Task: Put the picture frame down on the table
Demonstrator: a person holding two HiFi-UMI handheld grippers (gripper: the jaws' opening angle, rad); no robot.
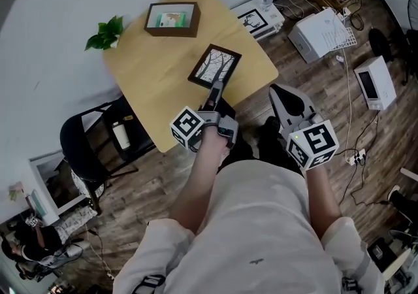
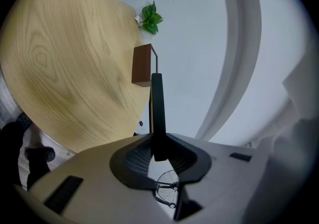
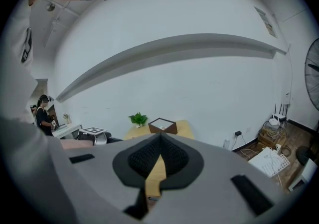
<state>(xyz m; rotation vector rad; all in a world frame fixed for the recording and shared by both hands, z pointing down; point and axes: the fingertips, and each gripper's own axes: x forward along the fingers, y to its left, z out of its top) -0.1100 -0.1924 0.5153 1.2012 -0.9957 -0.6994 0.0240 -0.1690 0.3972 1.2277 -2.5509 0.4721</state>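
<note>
A dark picture frame (image 1: pixel 215 65) with a tree print hangs tilted over the near right part of the light wooden table (image 1: pixel 150 70). My left gripper (image 1: pixel 216 90) is shut on its near edge. In the left gripper view the frame (image 2: pixel 157 108) stands edge-on between the pads, with the left gripper (image 2: pixel 157 146) clamped on it. I cannot tell whether the frame touches the tabletop. My right gripper (image 1: pixel 279 92) is off the table's near right corner, over the floor; its jaws meet at the tip (image 3: pixel 160 137) with nothing between them.
A brown box frame (image 1: pixel 172 18) stands at the table's far side, and a green plant (image 1: pixel 104 32) is at the far left corner. A black chair (image 1: pixel 85 142) is to the left. White boxes (image 1: pixel 320 32), another picture (image 1: pixel 256 19) and cables lie on the floor to the right.
</note>
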